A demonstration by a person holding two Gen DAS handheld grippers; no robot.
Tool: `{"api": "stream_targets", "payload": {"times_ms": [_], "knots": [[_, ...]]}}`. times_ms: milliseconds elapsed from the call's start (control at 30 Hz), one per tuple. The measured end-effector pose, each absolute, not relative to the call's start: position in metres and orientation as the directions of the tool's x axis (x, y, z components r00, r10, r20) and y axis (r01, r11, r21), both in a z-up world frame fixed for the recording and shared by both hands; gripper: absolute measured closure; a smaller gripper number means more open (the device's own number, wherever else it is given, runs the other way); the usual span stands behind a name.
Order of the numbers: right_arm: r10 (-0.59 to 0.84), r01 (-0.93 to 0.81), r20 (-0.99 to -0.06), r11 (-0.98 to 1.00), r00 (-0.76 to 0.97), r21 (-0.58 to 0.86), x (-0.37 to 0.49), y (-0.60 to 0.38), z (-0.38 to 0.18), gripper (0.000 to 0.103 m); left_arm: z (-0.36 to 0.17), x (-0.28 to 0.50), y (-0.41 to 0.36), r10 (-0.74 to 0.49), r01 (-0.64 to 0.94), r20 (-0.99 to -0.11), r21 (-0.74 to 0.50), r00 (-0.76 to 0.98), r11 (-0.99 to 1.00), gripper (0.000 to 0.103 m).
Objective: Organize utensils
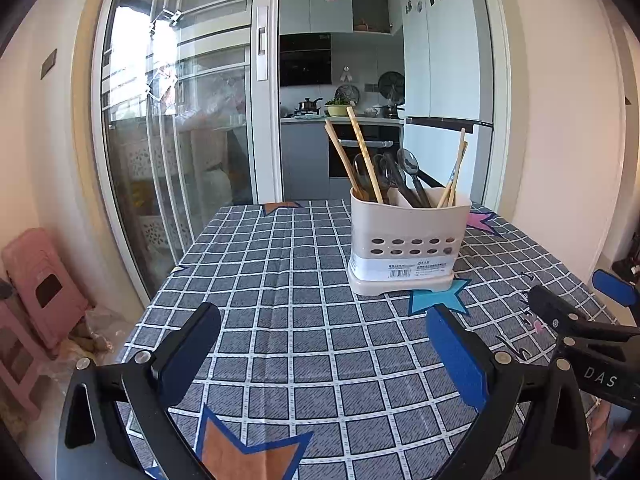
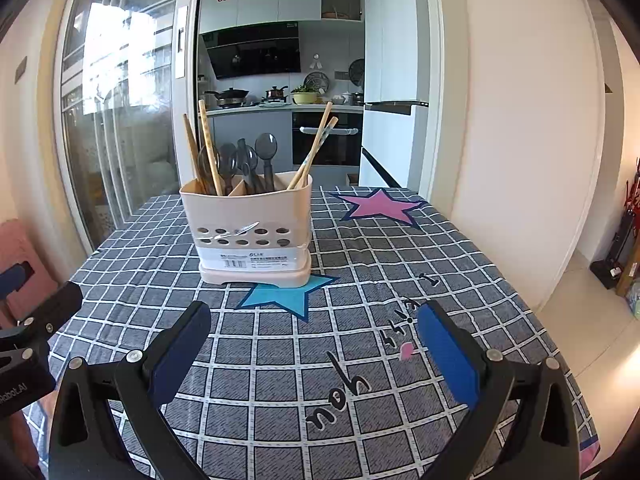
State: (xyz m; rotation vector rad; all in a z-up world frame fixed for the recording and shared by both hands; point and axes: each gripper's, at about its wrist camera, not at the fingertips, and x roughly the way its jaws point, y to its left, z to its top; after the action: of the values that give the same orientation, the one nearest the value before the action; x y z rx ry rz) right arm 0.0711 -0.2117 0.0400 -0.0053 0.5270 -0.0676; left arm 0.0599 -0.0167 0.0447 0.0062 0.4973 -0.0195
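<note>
Left wrist view: the left gripper (image 1: 324,344) hangs over the checked counter (image 1: 280,280), jaws wide apart and empty. The utensil holder (image 1: 406,240) stands at about 1 o'clock, on a blue star (image 1: 438,298), with chopsticks (image 1: 362,156) and spoons (image 1: 408,164) upright inside.

Right wrist view: the right gripper (image 2: 314,342) has its jaws spread, empty. The utensil holder (image 2: 250,228) sits at 11 o'clock, well apart.

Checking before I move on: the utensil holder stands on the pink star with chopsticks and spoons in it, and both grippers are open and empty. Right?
Not quite. The utensil holder stands on the edge of the blue star, not the pink star, which lies further back; the right wrist view shows it. The rest holds: chopsticks and spoons inside, left gripper and right gripper open and empty.
</note>
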Motion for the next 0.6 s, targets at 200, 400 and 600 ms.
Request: {"api": "stream_targets", "payload": {"times_ms": [200, 400, 600], "knots": [[-0.101, 0.095, -0.485, 0.995, 0.869, -0.037, 0.072, -0.214, 0.038, 0.0, 0.031, 0.064, -0.019, -0.013, 0.017, -0.508, 0.003, 0.861, 1.0, 0.0], [-0.113, 0.108, -0.482, 0.993, 0.869, -0.04, 0.074, -0.216, 0.036, 0.0, 0.024, 0.068, -0.018, -0.007, 0.008, -0.527, -0.001, 0.85, 1.0, 0.0], [-0.106, 0.099, -0.482, 0.994, 0.87, -0.04, 0.074, -0.214, 0.036, 0.0, 0.023, 0.068, -0.014, -0.006, -0.001, -0.529, -0.013, 0.848, 1.0, 0.0]]}}
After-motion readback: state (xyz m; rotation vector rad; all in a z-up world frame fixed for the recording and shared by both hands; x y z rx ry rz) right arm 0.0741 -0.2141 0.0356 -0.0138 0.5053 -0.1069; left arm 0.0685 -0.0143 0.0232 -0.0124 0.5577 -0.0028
